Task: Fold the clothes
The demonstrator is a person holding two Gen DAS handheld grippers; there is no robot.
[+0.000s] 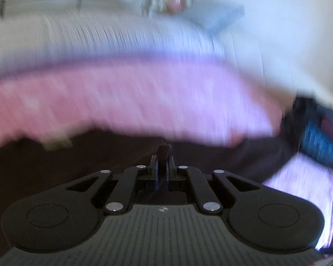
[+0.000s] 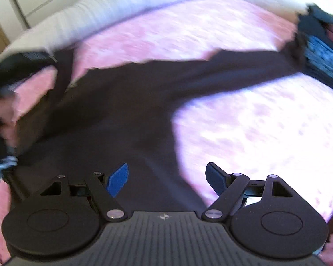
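Observation:
A dark brown garment (image 2: pixel 126 102) lies spread on a pink bedspread (image 2: pixel 255 128), one sleeve stretched toward the right. My right gripper (image 2: pixel 167 180) is open just above the garment's lower part, blue pads (image 2: pixel 118 178) apart and empty. In the left wrist view my left gripper (image 1: pixel 163 155) is shut, with a pinch of the dark garment (image 1: pixel 77 155) between its fingertips. The left gripper also shows at the left edge of the right wrist view (image 2: pixel 2 159), at the garment's left side. Both views are motion-blurred.
A stack of folded clothes, dark and blue (image 2: pixel 322 51), sits at the bed's right side and shows in the left wrist view (image 1: pixel 319 137). White pillows (image 2: pixel 122 6) lie along the far edge. A wall and cabinet stand behind.

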